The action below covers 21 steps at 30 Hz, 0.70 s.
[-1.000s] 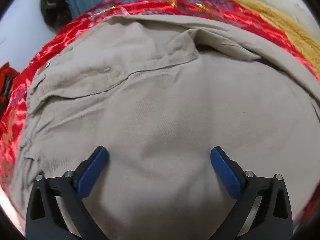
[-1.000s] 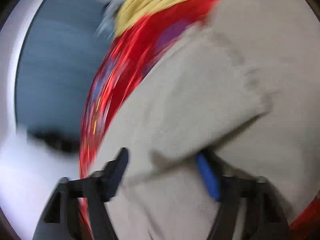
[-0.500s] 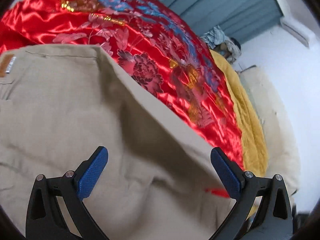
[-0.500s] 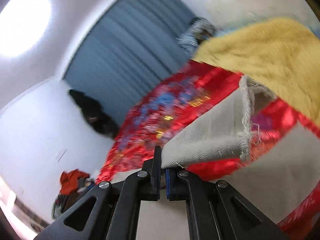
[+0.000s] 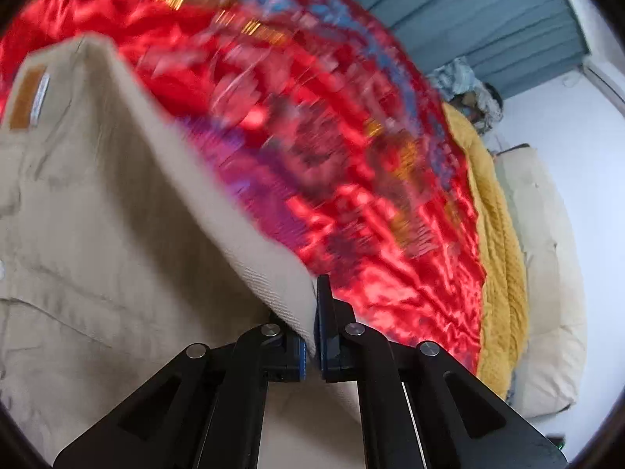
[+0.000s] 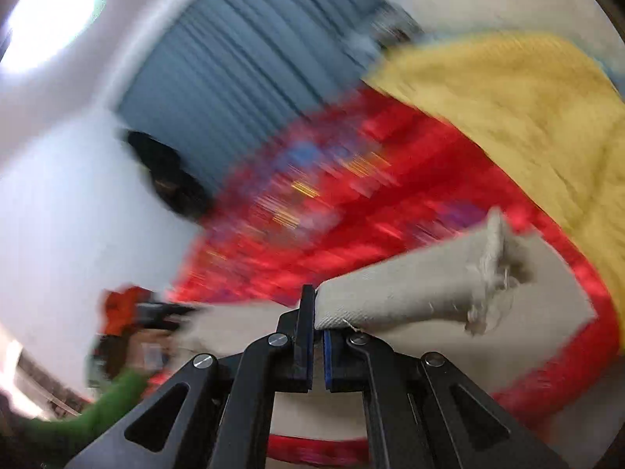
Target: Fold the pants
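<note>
The beige cotton pants (image 5: 97, 234) lie on the red satin bedspread with blurred floral embroidery (image 5: 351, 156), and both grippers have a fold of them. In the left wrist view the left gripper (image 5: 312, 312) has just been closing and now pinches a raised ridge of the pants' fabric between its blue-padded jaws; the left pad is mostly buried under cloth. A tan rectangular label (image 5: 29, 97) sits on the pants far from the bedspread's yellow side, its print unreadable. The mustard-yellow knitted blanket (image 5: 500, 234) borders the bedspread, with a cream cushion (image 5: 547, 273) beyond it.

In the right wrist view the right gripper (image 6: 317, 324) is clamped on a frayed hem end of the pants (image 6: 410, 293), lifted above the bedspread (image 6: 390, 215); how much cloth lies inside the jaws is hidden. Motion blur smears the bedspread's pattern and the grey-blue curtain (image 6: 254, 58). At the lower left, a green sleeve (image 6: 97, 402) and an orange object are too blurred to make out.
</note>
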Motion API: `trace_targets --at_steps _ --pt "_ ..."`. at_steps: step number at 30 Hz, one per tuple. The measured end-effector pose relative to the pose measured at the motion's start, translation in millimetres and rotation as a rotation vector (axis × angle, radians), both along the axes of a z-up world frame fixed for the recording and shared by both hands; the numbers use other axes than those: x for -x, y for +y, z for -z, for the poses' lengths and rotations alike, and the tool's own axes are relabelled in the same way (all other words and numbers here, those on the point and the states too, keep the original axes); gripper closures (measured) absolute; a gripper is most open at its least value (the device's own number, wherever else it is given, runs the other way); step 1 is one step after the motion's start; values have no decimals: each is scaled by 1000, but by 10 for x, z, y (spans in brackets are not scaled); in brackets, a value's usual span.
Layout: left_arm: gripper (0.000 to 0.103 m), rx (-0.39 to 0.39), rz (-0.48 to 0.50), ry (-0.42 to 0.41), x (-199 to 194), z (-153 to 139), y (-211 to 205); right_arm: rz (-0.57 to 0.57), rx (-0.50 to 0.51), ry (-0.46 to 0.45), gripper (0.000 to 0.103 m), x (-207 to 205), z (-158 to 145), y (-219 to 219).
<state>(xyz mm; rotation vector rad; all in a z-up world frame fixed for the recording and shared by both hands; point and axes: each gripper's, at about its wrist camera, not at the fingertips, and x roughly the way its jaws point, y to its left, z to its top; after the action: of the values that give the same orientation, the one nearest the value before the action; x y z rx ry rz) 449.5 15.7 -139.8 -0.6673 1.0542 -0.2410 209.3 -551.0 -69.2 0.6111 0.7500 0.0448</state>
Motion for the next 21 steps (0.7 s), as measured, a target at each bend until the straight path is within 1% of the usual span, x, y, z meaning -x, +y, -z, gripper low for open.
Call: trace_targets --at_steps 1,2,3,4,5,6,7,8,9,10,11,12,13,14,16,17,18,20,21 --pt "101 1 3 -46 47 -173 -28 -1 20 2 100 -188 19 -86" --pt "100 0 6 -125 173 -451 -59 -7 31 -17 100 -295 -30 -133" --pt "100 -7 10 -200 327 -671 -59 -15 47 -62 100 -366 -173 -163" --pt "98 -16 16 -250 443 -797 -51 -26 61 -129 100 -388 -340 -193" --pt "97 -39 27 -303 696 -934 -33 -43 63 -205 100 -347 -518 -213" --pt "96 -55 37 -318 817 -958 -30 -54 61 -264 100 -261 -648 -240" --pt "96 -87 58 -321 1068 -912 -28 -55 55 -292 100 -151 -710 -297" --pt "96 -121 85 -293 1302 -754 -47 -52 50 -283 99 -72 -691 -334" --pt "96 -157 107 -249 1493 -543 -74 -45 38 -251 99 14 -576 -404" --pt "96 -189 127 -200 1634 -325 -120 -18 30 -174 99 119 -299 -502" --pt "96 -222 163 -119 1781 -5 -190 1 32 -117 99 172 -118 -529" --pt "96 -232 184 -73 1844 161 -204 31 28 19 99 243 308 -597" --pt "96 -236 204 -12 1921 407 -238 50 23 103 99 289 591 -647" --pt "96 -234 200 22 1968 550 -246 66 26 182 99 337 870 -667" --pt "96 -229 181 21 1960 577 -239 83 50 290 99 443 1311 -670" --pt "96 -222 178 13 1942 550 -228 90 53 302 99 485 1422 -669" --pt "96 -223 180 10 1933 507 -233 95 44 292 99 507 1452 -678" --pt "96 -248 194 -9 1919 449 -256 108 40 261 99 539 1441 -688" --pt "96 -257 198 -14 1928 466 -262 115 36 242 98 534 1402 -697"
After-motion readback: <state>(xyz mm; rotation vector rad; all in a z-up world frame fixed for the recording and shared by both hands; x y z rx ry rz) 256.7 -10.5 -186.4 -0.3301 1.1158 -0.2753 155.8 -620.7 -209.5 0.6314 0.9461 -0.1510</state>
